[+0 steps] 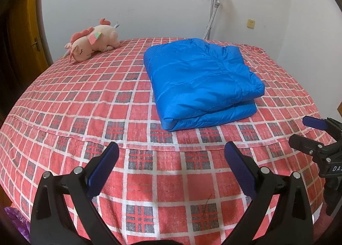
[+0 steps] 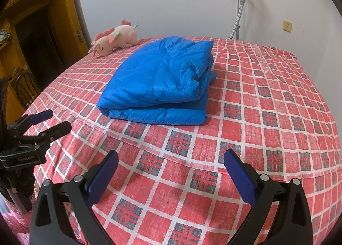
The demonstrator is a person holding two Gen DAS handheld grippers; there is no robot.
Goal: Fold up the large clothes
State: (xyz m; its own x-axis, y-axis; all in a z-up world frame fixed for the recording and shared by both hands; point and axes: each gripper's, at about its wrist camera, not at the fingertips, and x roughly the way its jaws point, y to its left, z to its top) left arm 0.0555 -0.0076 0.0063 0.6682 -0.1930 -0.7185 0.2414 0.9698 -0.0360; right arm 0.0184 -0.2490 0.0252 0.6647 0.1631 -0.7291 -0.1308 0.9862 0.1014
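A blue quilted jacket (image 1: 203, 82) lies folded into a thick rectangle on the red checked bed (image 1: 85, 104), toward the far middle. In the right wrist view the jacket (image 2: 162, 82) shows its stacked layers and stitched hem facing me. My left gripper (image 1: 172, 151) hovers open over the near part of the bed, well short of the jacket, nothing between its blue pads. My right gripper (image 2: 171, 158) is open too, empty, also short of the jacket. Each gripper shows at the edge of the other's view: the right one (image 1: 303, 131) and the left one (image 2: 57, 120).
A pink plush unicorn (image 1: 92, 41) lies at the bed's far left corner. A garment steamer pole (image 1: 214, 3) stands against the white wall behind the bed. A wooden door (image 2: 42, 37) and a chair (image 2: 26, 89) are off to the left.
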